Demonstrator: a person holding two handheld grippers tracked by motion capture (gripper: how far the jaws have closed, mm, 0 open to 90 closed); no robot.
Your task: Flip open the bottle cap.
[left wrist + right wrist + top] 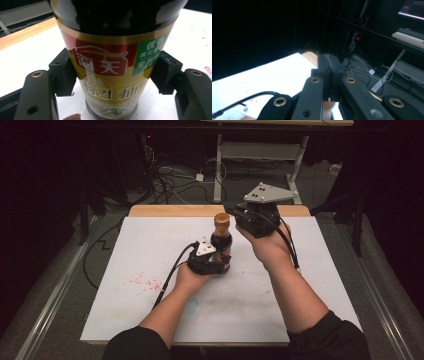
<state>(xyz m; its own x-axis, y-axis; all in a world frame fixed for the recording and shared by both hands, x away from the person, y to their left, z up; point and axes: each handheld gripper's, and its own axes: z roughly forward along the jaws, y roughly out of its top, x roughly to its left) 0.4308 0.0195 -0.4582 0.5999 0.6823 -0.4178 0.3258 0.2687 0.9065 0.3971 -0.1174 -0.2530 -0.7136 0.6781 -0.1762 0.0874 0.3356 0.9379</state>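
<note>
A dark soy sauce bottle (221,246) with a brown cap (221,221) stands upright on the white mat (150,250). My left gripper (214,260) is shut on its lower body from the near left. In the left gripper view both pads (63,72) press the sides of the yellow and red label of the bottle (110,45). My right gripper (232,211) hangs just right of and slightly above the cap, jaws shut with nothing between them. In the right gripper view its pads (329,65) meet, and the cap (327,110) peeks out below them.
The mat covers a wooden table (165,210) whose far edge shows. Red specks (142,282) stain the mat at the left. Cables (165,180) and a desk frame (260,155) lie on the floor beyond the table. Dark surroundings on both sides.
</note>
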